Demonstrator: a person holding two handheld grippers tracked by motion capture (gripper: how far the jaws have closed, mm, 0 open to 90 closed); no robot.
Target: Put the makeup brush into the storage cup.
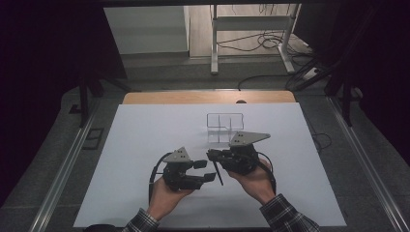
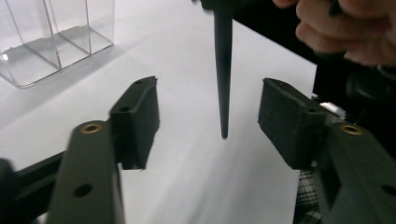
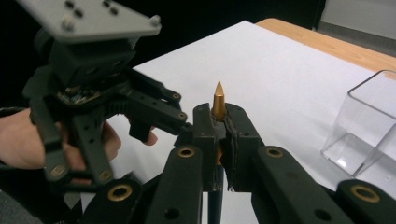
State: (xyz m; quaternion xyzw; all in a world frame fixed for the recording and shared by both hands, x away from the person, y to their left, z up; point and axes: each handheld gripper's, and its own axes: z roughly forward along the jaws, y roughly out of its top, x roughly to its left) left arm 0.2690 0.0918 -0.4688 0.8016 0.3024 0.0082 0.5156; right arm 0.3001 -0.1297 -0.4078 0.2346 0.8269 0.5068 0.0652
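The right gripper (image 3: 218, 135) holds a black pen (image 1: 219, 173) with gold tip tightly between its closed jaws above the white table (image 1: 145, 135), while the left gripper (image 2: 208, 116) waits wide open and empty around its lower end.

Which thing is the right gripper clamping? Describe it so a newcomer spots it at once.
On the white table, near the person's edge, the right gripper is shut on a pen. It is a thin black tapered stick with a gold tip, unlike the clear box behind it.
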